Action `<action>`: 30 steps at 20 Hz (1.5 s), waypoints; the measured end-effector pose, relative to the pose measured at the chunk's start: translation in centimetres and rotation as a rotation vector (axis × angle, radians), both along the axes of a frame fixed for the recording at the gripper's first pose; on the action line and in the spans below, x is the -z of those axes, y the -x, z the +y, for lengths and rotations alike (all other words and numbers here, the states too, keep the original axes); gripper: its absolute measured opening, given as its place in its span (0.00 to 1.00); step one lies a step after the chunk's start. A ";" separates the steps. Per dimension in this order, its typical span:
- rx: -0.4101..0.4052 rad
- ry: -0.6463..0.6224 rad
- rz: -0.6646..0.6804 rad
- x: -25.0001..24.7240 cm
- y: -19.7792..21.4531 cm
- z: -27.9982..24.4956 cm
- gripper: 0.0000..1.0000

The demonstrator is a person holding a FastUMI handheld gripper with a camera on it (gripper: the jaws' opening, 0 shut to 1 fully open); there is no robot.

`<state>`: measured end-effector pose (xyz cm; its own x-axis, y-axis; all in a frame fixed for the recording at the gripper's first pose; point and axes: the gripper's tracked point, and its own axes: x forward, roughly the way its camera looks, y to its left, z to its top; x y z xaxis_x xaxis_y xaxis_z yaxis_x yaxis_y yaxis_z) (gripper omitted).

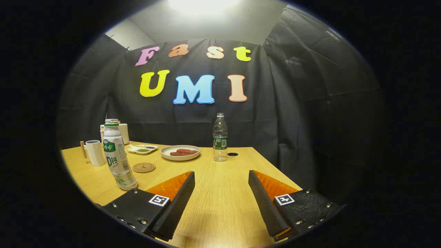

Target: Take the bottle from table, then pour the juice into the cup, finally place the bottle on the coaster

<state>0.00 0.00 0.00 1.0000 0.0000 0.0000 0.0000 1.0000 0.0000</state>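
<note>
A white juice bottle [117,156] with a green label stands upright on the wooden table [220,193], just ahead of and outside the left finger. Beyond it sits a round brown coaster [144,167]. A white cup [95,153] stands farther back, left of the coaster. My gripper [221,175] is open above the table, with only bare wood between its fingers. The bottle is left of the gap, not touched.
A clear water bottle [220,137] stands at the table's far side beyond the fingers. A white plate [180,152] with reddish food lies between it and the coaster. A small divided dish [142,148] and a white container [123,133] sit at the back left.
</note>
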 end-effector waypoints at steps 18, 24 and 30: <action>-0.036 -0.035 -0.084 -9.2 -4.6 5.5 0.96; -0.110 -0.039 -0.057 -9.4 0.4 11.4 0.96; -0.210 -0.052 -0.002 -5.4 2.0 17.8 0.96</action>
